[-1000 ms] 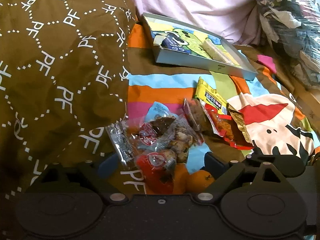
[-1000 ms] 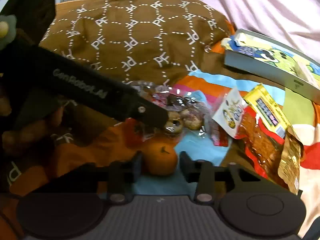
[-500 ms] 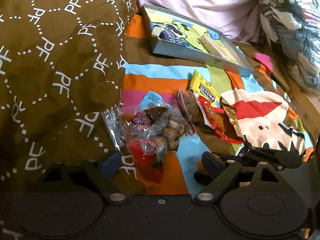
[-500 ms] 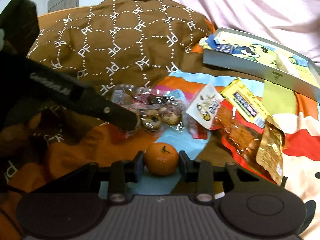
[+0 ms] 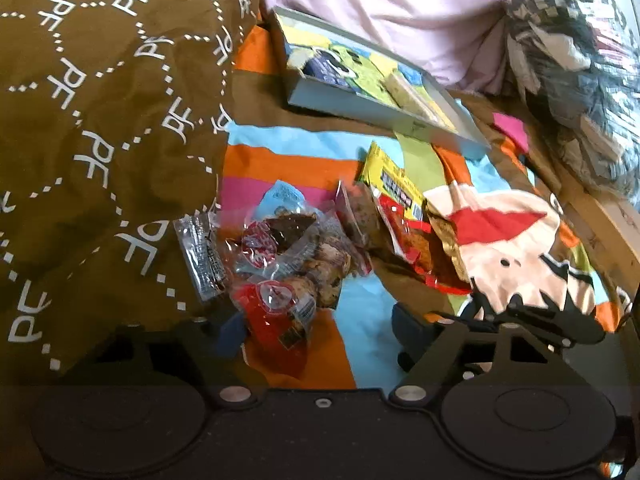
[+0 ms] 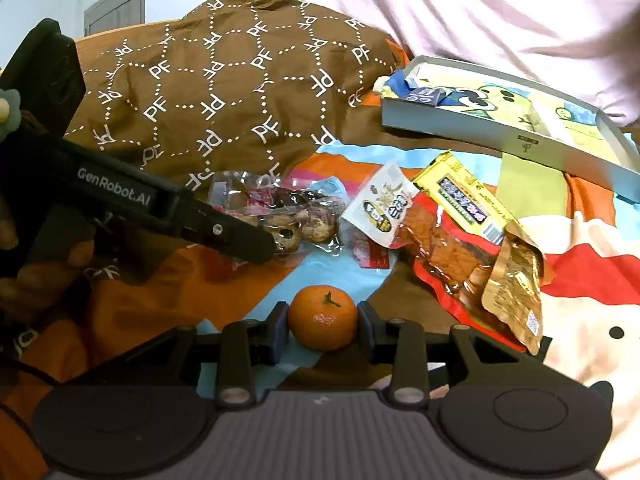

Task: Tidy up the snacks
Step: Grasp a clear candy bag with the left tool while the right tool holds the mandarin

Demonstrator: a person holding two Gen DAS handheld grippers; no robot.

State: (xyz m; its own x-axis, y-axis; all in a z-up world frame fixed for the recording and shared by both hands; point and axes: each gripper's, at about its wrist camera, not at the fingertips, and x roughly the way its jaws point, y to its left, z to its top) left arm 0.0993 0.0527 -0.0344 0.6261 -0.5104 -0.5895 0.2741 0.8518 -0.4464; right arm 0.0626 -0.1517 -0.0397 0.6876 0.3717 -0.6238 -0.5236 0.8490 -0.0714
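Note:
My right gripper (image 6: 323,330) is shut on a small mandarin orange (image 6: 322,322), held just above the striped bedspread. My left gripper (image 5: 316,326) has its jaws closing around a red cookie packet (image 5: 274,314). The packet lies by the left pad and the right pad is still apart from it. Clear bags of cookies (image 5: 296,248) are piled just beyond. A yellow packet (image 5: 394,188), a red packet of dried meat (image 6: 452,256), a gold packet (image 6: 512,280) and a white packet (image 6: 384,208) lie to the right. A shallow grey box (image 6: 500,136) holding a few snacks sits at the back.
A brown quilt (image 5: 100,120) with white letters bulges on the left, against the cookie pile. Pink bedding (image 5: 400,8) lies behind the box. A bundle of clothes in plastic (image 5: 580,80) sits at the far right. A hand (image 6: 36,272) holds the left tool.
The orange has left the left wrist view, carried off in my right gripper away from the cookie pile. My left jaws have narrowed around the red packet.

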